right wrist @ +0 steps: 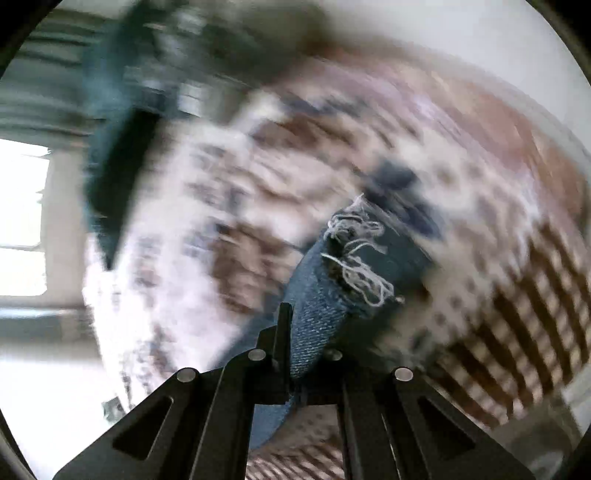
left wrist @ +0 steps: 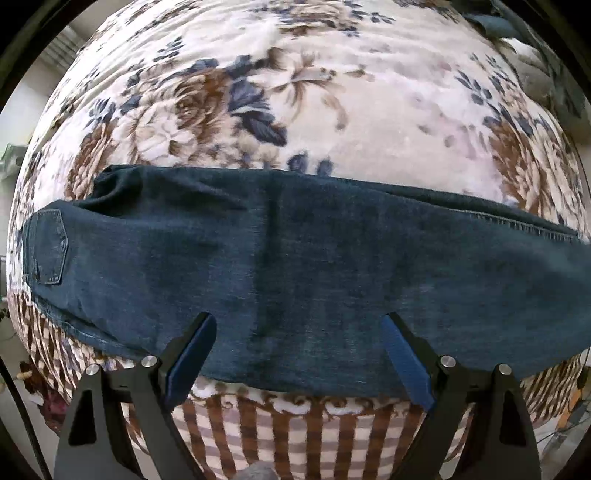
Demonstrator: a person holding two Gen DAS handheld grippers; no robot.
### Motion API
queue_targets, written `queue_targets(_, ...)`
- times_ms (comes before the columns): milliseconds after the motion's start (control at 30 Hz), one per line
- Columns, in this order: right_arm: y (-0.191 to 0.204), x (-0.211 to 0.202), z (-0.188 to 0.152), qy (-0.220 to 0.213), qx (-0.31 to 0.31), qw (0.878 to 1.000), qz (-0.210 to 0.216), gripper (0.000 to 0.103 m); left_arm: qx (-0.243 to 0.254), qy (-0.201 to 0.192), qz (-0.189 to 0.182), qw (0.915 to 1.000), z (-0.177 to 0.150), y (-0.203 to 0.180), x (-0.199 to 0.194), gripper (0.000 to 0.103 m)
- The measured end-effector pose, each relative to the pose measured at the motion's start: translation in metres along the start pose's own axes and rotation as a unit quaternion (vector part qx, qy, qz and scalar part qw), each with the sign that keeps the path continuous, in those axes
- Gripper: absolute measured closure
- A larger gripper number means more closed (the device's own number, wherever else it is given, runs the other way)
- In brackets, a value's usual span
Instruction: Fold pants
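Note:
Dark blue jeans [left wrist: 295, 258] lie flat across the floral blanket [left wrist: 332, 92], folded lengthwise, with a back pocket [left wrist: 50, 247] at the far left and the legs running off to the right. My left gripper [left wrist: 297, 325] is open and empty, its blue-padded fingers spread over the near edge of the jeans. In the right wrist view my right gripper [right wrist: 306, 332] is shut on the frayed hem of a jeans leg [right wrist: 354, 258], holding it up. That view is heavily motion-blurred.
The blanket has a brown and white checked border [left wrist: 295, 435] hanging over the near edge. Dark clothing [left wrist: 517, 33] lies at the far right corner. A bright window [right wrist: 22, 221] shows at left in the right wrist view.

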State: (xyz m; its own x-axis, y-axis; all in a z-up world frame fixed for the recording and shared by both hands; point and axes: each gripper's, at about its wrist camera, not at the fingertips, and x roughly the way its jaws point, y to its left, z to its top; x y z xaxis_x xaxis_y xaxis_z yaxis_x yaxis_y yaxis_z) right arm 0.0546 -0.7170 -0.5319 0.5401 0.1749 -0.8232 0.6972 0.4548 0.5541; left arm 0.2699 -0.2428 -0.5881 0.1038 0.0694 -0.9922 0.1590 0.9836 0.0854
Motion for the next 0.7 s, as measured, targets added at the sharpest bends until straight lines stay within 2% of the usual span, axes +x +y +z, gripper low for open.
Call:
queue_targets(67, 0.02, -0.004, 0.009, -0.018, -0.021, 0.999, 0.037, 0.1, -0.007, -0.001, 0.001, 1.0, 0.002, 0.007, 0.0, 0.012)
queue_targets(167, 0.025, 0.013, 0.019, -0.018, -0.056, 0.998, 0.033, 0.1, -0.016, 0.0, 0.001, 0.9999, 0.001, 0.013, 0.003, 0.012)
queue_targets(367, -0.029, 0.116, 0.027, 0.049, -0.058, 0.997, -0.034, 0.1, -0.002, 0.003, 0.011, 0.9999, 0.0, 0.005, 0.012, 0.012)
queue_targets(433, -0.057, 0.141, 0.027, 0.085, -0.023, 0.994, -0.067, 0.094, -0.001, 0.006, 0.011, 0.9999, -0.003, 0.003, 0.014, 0.012)
queue_targets(467, -0.065, 0.143, 0.027, 0.085, -0.003, 0.995, -0.058, 0.092, -0.002, 0.006, 0.012, 0.9999, -0.006, 0.003, 0.014, 0.012)
queue_targets(533, -0.068, 0.127, 0.022, 0.053, 0.018, 0.996, -0.072, 0.069, -0.003, 0.001, 0.015, 0.9999, -0.011, 0.002, 0.013, 0.012)
queue_targets(600, -0.057, 0.11, 0.011, 0.029, 0.019, 0.996, -0.08, 0.022, -0.008, -0.005, 0.011, 0.9999, -0.017, 0.002, 0.011, 0.012)
queue_targets(633, -0.048, 0.105, 0.003, 0.022, 0.01, 0.995, -0.094, 0.019, -0.012, -0.005, 0.008, 0.9999, -0.019, 0.003, 0.01, 0.012)
queue_targets(700, -0.021, 0.098, -0.021, 0.024, -0.017, 0.993, -0.112, 0.019, -0.024, 0.0, -0.009, 0.9997, -0.023, 0.01, 0.008, 0.012)
